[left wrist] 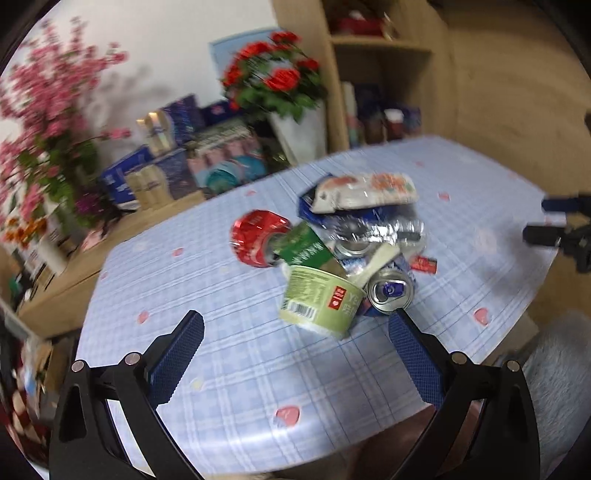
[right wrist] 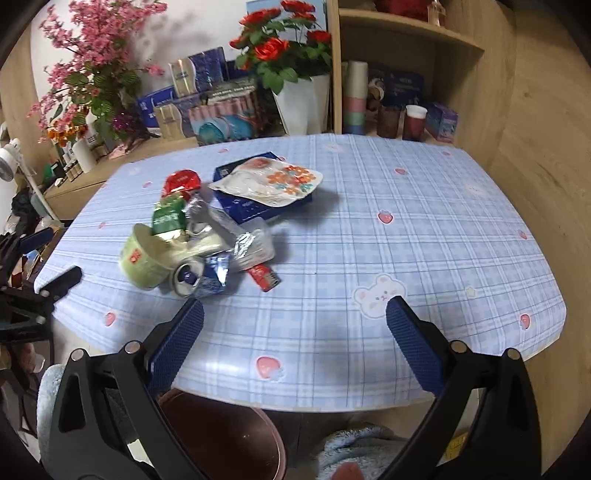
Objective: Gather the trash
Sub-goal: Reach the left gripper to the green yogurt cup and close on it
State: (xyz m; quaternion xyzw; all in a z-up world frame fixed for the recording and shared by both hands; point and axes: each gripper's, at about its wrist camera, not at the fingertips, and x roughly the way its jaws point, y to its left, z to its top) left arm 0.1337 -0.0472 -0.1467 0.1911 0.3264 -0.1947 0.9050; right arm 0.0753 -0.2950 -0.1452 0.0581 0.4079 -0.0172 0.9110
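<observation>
- On the surface (right wrist: 369,229), which wears a blue plaid cloth with pink strawberries, a heap of trash lies left of centre in the right wrist view.
- A pale green paper cup (right wrist: 147,258) lies tipped on its side at the near edge of the heap, and a green packet (right wrist: 168,218) pokes up just behind it.
- A crushed silver drink can (right wrist: 188,277) touches the cup, its pull-tab end facing the camera.
- A crumpled red can (right wrist: 181,181) sits at the far side of the heap.
- A white pouch with orange flowers (right wrist: 269,181) rests on top of a flat dark blue box (right wrist: 251,208).
- Crinkled silver foil wrappers (right wrist: 251,245) fill the middle, and a small red packet (right wrist: 264,277) lies on the cloth just beside them.
- The left claw (left wrist: 295,334) hovers near the green cup, fingers spread wide, gripping nothing.
- The right claw (right wrist: 294,321) hangs over the near edge of the surface, fingers likewise spread wide and empty, apart from the heap.
- A dark reddish-brown bin (right wrist: 229,439) stands below the near edge of the surface, under the right claw.
- Red roses in a white pot (right wrist: 303,103) and a pink blossom spray (right wrist: 92,62) stand on a wooden ledge behind, beside stacked boxes and a shelf unit (right wrist: 410,26).
</observation>
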